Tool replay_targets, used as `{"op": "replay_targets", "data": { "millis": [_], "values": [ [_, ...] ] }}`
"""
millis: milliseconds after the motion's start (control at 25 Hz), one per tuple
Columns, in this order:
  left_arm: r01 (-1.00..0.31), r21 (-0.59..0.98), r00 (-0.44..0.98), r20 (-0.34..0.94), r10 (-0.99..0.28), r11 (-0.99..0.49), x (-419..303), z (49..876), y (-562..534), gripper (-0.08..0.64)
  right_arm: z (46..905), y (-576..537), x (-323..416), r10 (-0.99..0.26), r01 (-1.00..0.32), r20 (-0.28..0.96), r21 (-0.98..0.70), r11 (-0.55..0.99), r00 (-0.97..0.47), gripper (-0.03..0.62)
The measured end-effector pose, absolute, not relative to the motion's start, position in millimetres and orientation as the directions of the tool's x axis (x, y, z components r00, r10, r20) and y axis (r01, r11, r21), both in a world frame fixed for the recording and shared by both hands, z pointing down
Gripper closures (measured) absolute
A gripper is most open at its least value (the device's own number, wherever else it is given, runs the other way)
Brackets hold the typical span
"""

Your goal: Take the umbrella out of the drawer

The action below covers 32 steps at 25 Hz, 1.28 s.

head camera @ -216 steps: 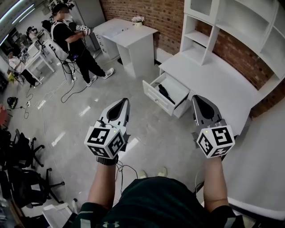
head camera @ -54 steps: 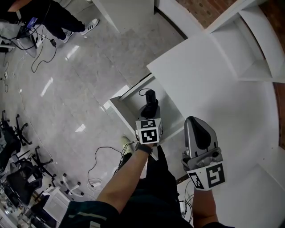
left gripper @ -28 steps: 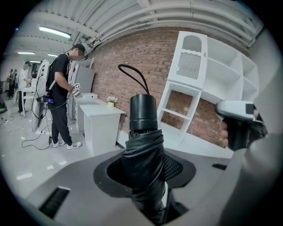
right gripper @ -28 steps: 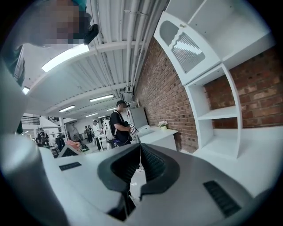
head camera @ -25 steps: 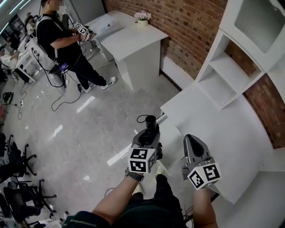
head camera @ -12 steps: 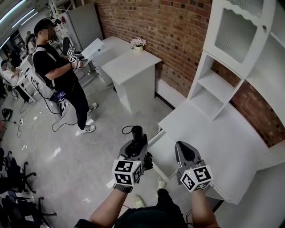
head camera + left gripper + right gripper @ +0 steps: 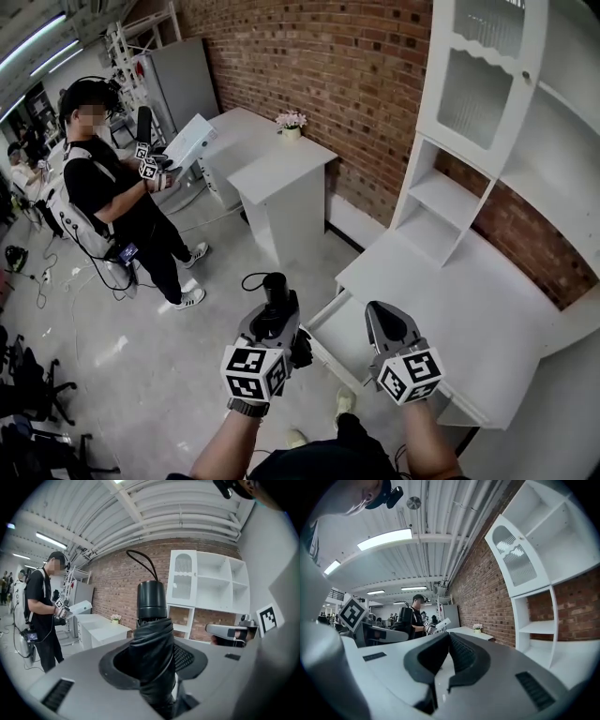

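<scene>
A black folded umbrella (image 7: 274, 292) with a round handle and wrist loop stands upright between the jaws of my left gripper (image 7: 273, 317), which is shut on its fabric body. In the left gripper view the umbrella (image 7: 152, 603) fills the centre, clamped in the left gripper (image 7: 153, 657). The white drawer (image 7: 330, 330) hangs open from the desk (image 7: 450, 300), just right of and below the umbrella. My right gripper (image 7: 384, 321) hovers over the drawer's front, shut with nothing in it. The right gripper (image 7: 449, 640) points level toward the brick wall.
A person (image 7: 111, 208) with two grippers stands on the floor at left. A white cabinet (image 7: 277, 183) with a flower pot (image 7: 292, 123) is against the brick wall. A white shelf unit (image 7: 469, 141) rises over the desk. Office chairs (image 7: 28, 375) sit at lower left.
Both grippers have risen, the left one carrying the umbrella up and away from the open drawer. The head view has tilted up to show more of the room.
</scene>
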<state>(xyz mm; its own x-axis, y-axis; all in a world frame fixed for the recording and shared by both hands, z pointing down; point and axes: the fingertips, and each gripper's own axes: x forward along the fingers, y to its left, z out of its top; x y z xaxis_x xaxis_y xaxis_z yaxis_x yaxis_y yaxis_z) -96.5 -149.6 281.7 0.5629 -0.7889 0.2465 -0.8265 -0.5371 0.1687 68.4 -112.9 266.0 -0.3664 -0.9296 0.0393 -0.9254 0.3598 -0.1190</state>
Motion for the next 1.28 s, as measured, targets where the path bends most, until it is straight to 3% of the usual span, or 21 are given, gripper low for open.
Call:
{"op": "replay_targets", "data": {
  "millis": [440,1280],
  "values": [
    [-0.841,0.117,0.541,0.165,-0.825,-0.528,-144,222,-119,0.388,209,-86,44,-0.934,-0.933,-0.031,-0.05,0.358,-0.356,0.588],
    [-0.86,0.107,0.509,0.106,-0.854,-0.499,-162,195,-102,0.388,192,-77,34,-0.934,-0.934,-0.028,-0.004,0.357,-0.356,0.589]
  ]
}}
